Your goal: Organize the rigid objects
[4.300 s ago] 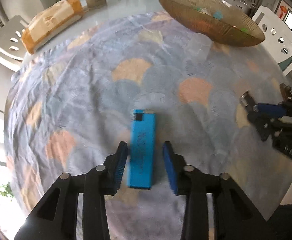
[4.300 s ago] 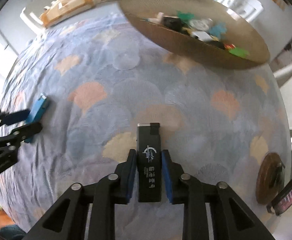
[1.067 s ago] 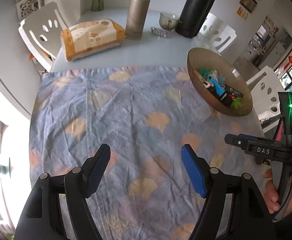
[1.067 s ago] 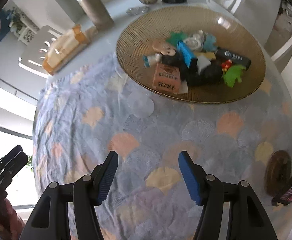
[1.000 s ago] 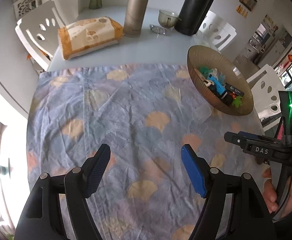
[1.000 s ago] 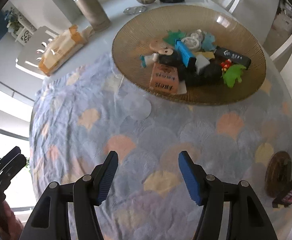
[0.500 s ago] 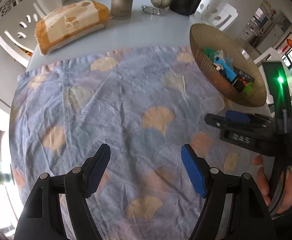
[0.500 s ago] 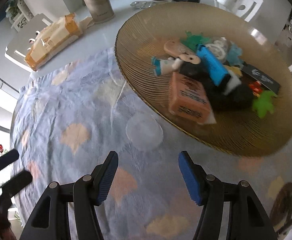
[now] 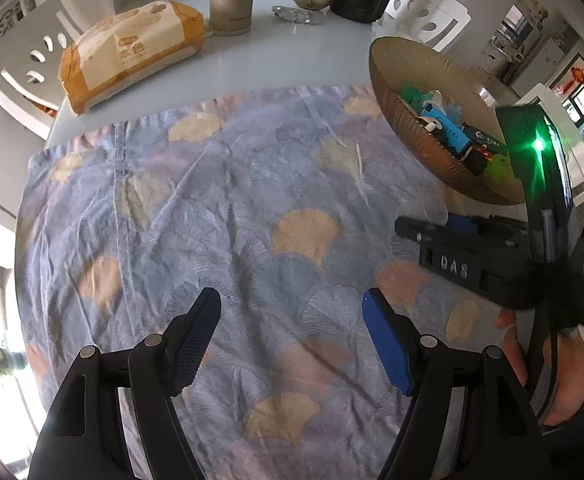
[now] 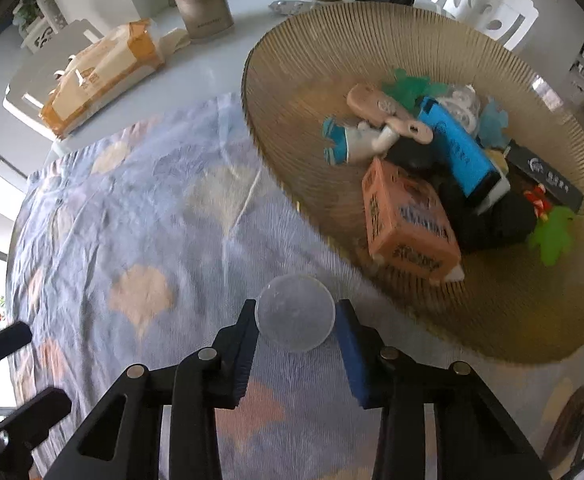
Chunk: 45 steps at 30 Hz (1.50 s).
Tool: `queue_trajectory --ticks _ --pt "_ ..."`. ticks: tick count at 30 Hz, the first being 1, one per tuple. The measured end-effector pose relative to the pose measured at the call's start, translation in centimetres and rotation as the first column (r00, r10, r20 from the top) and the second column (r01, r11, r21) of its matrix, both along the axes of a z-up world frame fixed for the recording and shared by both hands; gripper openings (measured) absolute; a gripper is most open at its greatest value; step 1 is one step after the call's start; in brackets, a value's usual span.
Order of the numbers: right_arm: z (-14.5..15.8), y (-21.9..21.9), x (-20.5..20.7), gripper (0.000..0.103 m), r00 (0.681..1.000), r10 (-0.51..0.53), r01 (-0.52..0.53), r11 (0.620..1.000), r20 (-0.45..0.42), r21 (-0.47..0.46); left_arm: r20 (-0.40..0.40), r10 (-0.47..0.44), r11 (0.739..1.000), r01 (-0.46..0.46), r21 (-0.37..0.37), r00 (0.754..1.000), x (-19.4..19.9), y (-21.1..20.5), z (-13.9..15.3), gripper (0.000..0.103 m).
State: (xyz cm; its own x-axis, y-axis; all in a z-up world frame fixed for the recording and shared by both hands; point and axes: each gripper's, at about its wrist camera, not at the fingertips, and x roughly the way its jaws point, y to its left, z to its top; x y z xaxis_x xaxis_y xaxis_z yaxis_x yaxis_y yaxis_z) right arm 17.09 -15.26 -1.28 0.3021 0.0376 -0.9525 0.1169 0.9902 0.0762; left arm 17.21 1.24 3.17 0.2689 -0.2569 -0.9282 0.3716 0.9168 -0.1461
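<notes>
Straddling clear cup (image 10: 295, 323): right tongs (image 10: 295, 330).

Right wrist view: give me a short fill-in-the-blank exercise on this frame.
1. The clear round plastic cup sits between the fingers of the ____ gripper.
2. The orange rectangular box lies inside the ribbed amber glass ____.
3. The left gripper holds ____.
4. The cup stands on the patterned ____.

Missing words: right; bowl; nothing; cloth

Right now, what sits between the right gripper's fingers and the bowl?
In the right wrist view, a clear plastic cup stands on the cloth between the open right gripper fingers, just short of the bowl; nothing else intervenes.
</notes>
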Motion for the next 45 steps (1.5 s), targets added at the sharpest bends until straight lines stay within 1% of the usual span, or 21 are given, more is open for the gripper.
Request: queue_trajectory --ticks 5,8,13,15,18,20,22,25,27,29,31,33,35,38,39,40,41,42,45 --pt "0.6 0.4 -2.4 0.038 0.999 0.045 -0.045 0.999 -0.020 0.019 0.046 -0.021 0.999 0.019 0.036 0.999 -0.6 -0.7 0.8 0.072" --pt "1.5 0.4 -3.9 0.038 0.998 0.062 -0.062 0.998 -0.018 0.029 0.073 -0.039 0.998 0.034 0.057 0.997 -1.1 -1.1 1.5 0.072" --pt "4.8 -0.4 -6.5 0.038 0.996 0.077 -0.077 0.997 0.050 0.006 0.107 -0.045 0.998 0.039 0.054 0.993 -1.9 -1.7 3.0 0.072" --pt "6.5 -1.0 -7.3 0.038 0.994 0.070 -0.070 0.998 0.084 -0.002 0.136 -0.042 0.998 0.036 0.053 0.990 -2.2 -2.0 4.1 0.072" --pt "9.6 -3.2 -7.9 0.038 0.986 0.032 -0.030 0.999 0.167 -0.010 0.201 -0.038 0.998 0.029 0.048 0.979 -2.3 -2.4 6.4 0.072" --pt "11.9 -5.2 -7.3 0.038 0.973 -0.019 0.024 1.000 0.232 -0.020 0.266 -0.031 0.999 0.021 0.041 0.963 -2.2 -2.7 8.6 0.072" --pt "13.6 -7.4 -6.7 0.038 0.958 -0.072 0.081 0.997 0.278 -0.019 0.322 -0.017 0.999 0.006 0.033 0.947 -1.9 -2.9 10.7 0.072" --pt "15.8 -10.6 -5.8 0.038 0.929 -0.147 0.169 0.985 0.341 -0.033 0.390 0.019 1.000 -0.027 0.016 0.921 -1.0 -3.2 13.2 0.078" --pt "16.5 -12.6 -4.9 0.038 0.914 -0.195 0.224 0.974 0.357 -0.041 0.408 0.035 0.999 -0.041 0.006 0.912 -0.5 -3.2 14.0 0.080" --pt "16.6 -14.2 -4.3 0.038 0.907 -0.235 0.260 0.965 0.350 -0.025 0.417 0.050 0.998 -0.058 0.006 0.907 0.2 -3.3 14.4 0.081" --pt "15.9 -15.4 -3.1 0.038 0.906 -0.271 0.290 0.957 0.324 -0.010 0.406 0.052 0.998 -0.066 0.021 0.913 0.9 -3.5 14.2 0.082" --pt "15.1 -16.2 -2.0 0.038 0.907 -0.300 0.305 0.952 0.296 0.028 0.396 0.055 0.996 -0.080 0.046 0.917 1.5 -3.7 13.7 0.082" --pt "14.5 -16.7 -0.9 0.038 0.917 -0.293 0.296 0.955 0.272 0.030 0.376 0.054 0.994 -0.084 0.065 0.925 1.9 -3.8 13.1 0.082" --pt "13.2 -17.4 0.3 0.038 0.933 -0.289 0.291 0.956 0.215 0.021 0.351 0.060 0.994 -0.087 0.064 0.935 1.9 -3.7 12.2 0.082" --pt "12.8 -17.6 0.4 0.042 0.935 -0.295 0.296 0.955 0.195 0.024 0.343 0.063 0.993 -0.092 0.067 0.937 1.9 -3.6 12.0 0.082" --pt "12.4 -17.8 0.4 0.053 0.935 -0.307 0.308 0.951 0.175 0.021 0.334 0.066 0.993 -0.094 0.070 0.940 1.8 -3.4 11.7 0.082" --pt "12.2 -17.9 0.2 0.059 0.933 -0.317 0.318 0.948 0.168 0.022 0.328 0.068 0.993 -0.096 0.070 0.942 1.7 -3.2 11.4 0.082" --pt "12.1 -17.9 -0.2 0.062 0.932 -0.321 0.321 0.947 0.170 0.028 0.319 0.075 0.992 -0.103 0.072 0.945 1.5 -3.0 11.1 0.082" --pt "11.8 -16.5 -1.5 0.062 0.947 -0.282 0.282 0.959 0.155 0.027 0.298 0.090 0.989 -0.121 0.086 0.950 0.9 -2.3 10.1 0.082"
